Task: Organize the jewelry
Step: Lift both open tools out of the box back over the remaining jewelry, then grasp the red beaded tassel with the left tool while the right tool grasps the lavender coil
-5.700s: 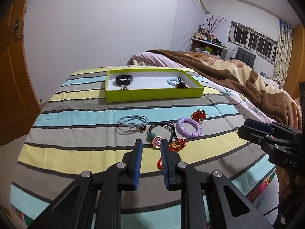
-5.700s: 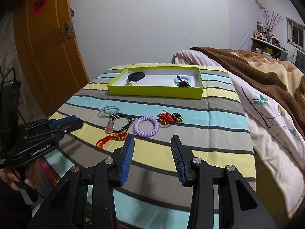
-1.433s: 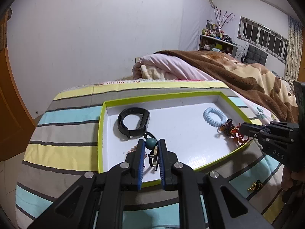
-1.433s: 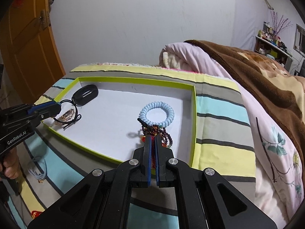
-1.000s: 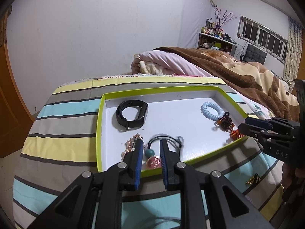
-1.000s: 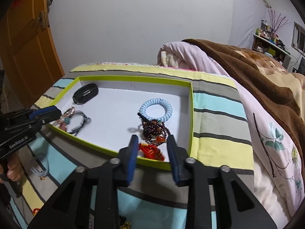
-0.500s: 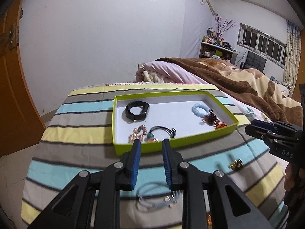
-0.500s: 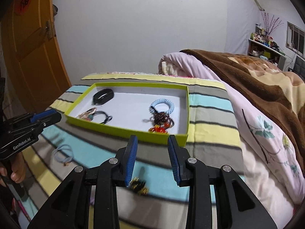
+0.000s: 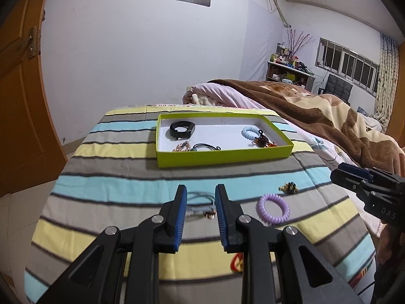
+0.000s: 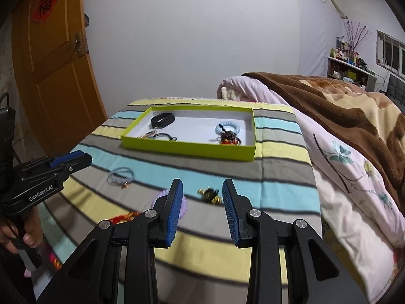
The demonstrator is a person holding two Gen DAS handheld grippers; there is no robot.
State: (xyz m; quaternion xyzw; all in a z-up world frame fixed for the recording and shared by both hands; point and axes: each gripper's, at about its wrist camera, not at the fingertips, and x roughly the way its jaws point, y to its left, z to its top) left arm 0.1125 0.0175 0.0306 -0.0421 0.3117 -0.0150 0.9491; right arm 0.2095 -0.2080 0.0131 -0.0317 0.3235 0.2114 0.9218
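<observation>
A lime-green box (image 9: 222,157) (image 10: 188,149) at the far side of the striped blanket holds a black band (image 9: 182,129), a black cord with beads (image 9: 206,147), a pale blue coil tie (image 9: 250,133) and a red-brown beaded piece (image 10: 229,138). On the blanket lie a pale blue cord (image 9: 201,204) (image 10: 121,174), a purple coil tie (image 9: 272,209), a gold-and-black piece (image 9: 288,187) (image 10: 211,194) and a red knot (image 10: 124,218). My left gripper (image 9: 200,192) is open above the blue cord. My right gripper (image 10: 202,187) is open above the gold-and-black piece.
The striped blanket (image 9: 126,177) covers the foot of a bed. A brown and pink quilt (image 9: 303,111) is heaped to the right. An orange door (image 10: 55,76) stands at the left. A hand (image 10: 17,238) holds the left gripper's handle.
Both grippers let go of their pieces in the box, opened, and drew back and up from it. They now hang over the loose items on the near blanket.
</observation>
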